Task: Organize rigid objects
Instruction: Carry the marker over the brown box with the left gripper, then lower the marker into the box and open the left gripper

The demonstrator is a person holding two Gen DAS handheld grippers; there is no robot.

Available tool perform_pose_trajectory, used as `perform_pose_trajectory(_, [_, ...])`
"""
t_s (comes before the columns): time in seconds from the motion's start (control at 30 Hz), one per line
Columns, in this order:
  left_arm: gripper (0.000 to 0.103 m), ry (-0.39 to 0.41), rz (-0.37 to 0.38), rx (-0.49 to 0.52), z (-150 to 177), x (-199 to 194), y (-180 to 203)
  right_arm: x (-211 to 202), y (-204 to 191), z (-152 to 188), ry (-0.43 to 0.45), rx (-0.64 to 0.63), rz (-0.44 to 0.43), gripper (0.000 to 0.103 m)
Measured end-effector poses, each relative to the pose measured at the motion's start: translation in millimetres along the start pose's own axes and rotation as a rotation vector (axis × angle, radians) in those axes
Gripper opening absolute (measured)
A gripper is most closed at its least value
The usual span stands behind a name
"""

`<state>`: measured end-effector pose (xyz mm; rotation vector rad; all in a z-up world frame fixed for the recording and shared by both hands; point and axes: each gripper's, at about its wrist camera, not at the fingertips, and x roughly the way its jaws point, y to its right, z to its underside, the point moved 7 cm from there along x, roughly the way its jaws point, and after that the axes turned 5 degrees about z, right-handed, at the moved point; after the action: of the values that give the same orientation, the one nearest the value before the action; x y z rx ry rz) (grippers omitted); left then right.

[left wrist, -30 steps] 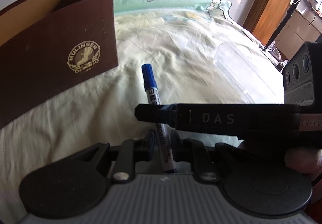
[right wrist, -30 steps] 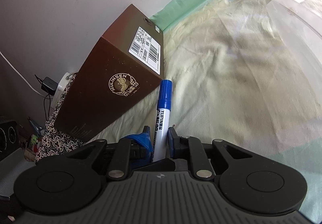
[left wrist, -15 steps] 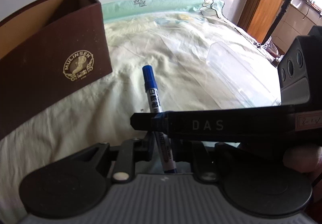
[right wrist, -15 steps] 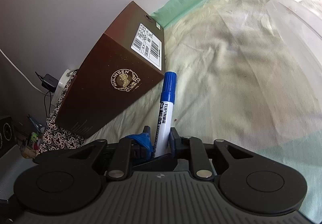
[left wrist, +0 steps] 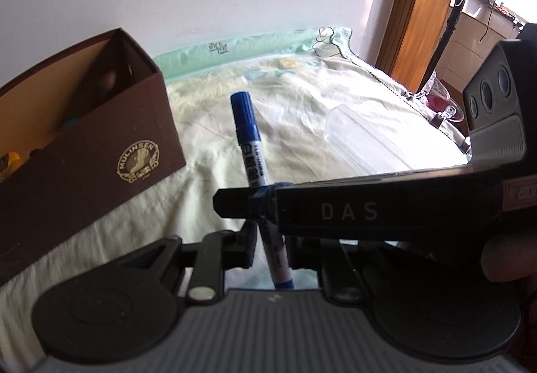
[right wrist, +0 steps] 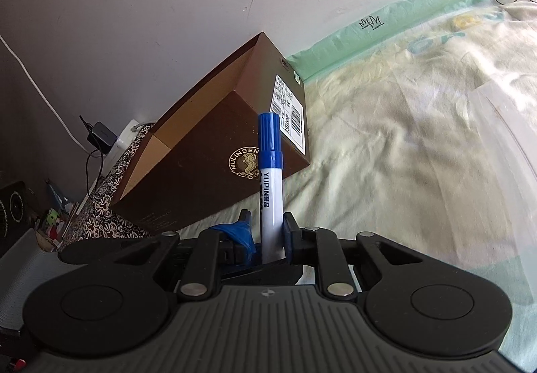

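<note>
A white marker with a blue cap (left wrist: 250, 151) stands nearly upright above the bed. My right gripper (right wrist: 266, 232) is shut on the marker (right wrist: 270, 178), its fingers crossing the left wrist view (left wrist: 265, 205). My left gripper (left wrist: 270, 249) has its jaws around the marker's lower end, with a small gap on each side. The open brown Mulinsen box (left wrist: 84, 151) sits on the bed to the left, some small items inside; it also shows in the right wrist view (right wrist: 214, 165).
A clear plastic lid or tray (left wrist: 362, 145) lies on the cream bedsheet (left wrist: 295, 104) to the right. A white wall runs behind the bed, a wooden door frame (left wrist: 423, 4) at far right. A cluttered side table with a charger (right wrist: 100, 135) stands left of the box.
Both grippers have lifted and tilted up with the marker, which now stands steeper and higher. The box interior has come into view.
</note>
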<state>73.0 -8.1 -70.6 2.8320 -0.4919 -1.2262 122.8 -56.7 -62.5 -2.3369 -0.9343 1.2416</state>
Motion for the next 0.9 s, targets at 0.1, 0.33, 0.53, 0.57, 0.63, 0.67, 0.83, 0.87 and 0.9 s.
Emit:
perform_pose_trajectory(0.1, [0.013, 0.02, 0.002, 0.013, -10, -10, -2, -4, -14, -10, 0.024, -0.026, -0.021, 0.0])
perform_pose_trajectory(0.33, [0.013, 0.055, 0.012, 0.012, -25, -30, -10, -8, -30, -27, 0.043, -0.042, -0.046, 0.0])
perform_pose_trajectory(0.53, [0.013, 0.078, 0.02, 0.012, -37, -48, -21, -8, -45, -41, 0.03, -0.034, -0.097, 0.0])
perform_pose_trajectory(0.57, [0.013, 0.083, 0.018, 0.011, -39, -51, -24, -8, -51, -45, 0.032, -0.047, -0.105, 0.0])
perform_pose_trajectory(0.63, [0.013, 0.09, 0.012, 0.012, -43, -58, -30, -7, -62, -52, 0.03, -0.069, -0.126, 0.0])
perform_pose_trajectory(0.67, [0.013, 0.098, 0.009, 0.011, -47, -61, -34, -5, -67, -55, 0.027, -0.077, -0.134, 0.0])
perform_pose_trajectory(0.83, [0.013, 0.13, -0.007, -0.004, -65, -75, -58, 7, -92, -75, 0.024, -0.127, -0.157, 0.0])
perform_pose_trajectory(0.87, [0.013, 0.137, -0.013, -0.008, -69, -77, -64, 11, -97, -81, 0.021, -0.133, -0.163, 0.0])
perform_pose_trajectory(0.9, [0.013, 0.146, -0.019, -0.012, -73, -79, -70, 15, -102, -85, 0.018, -0.136, -0.172, 0.0])
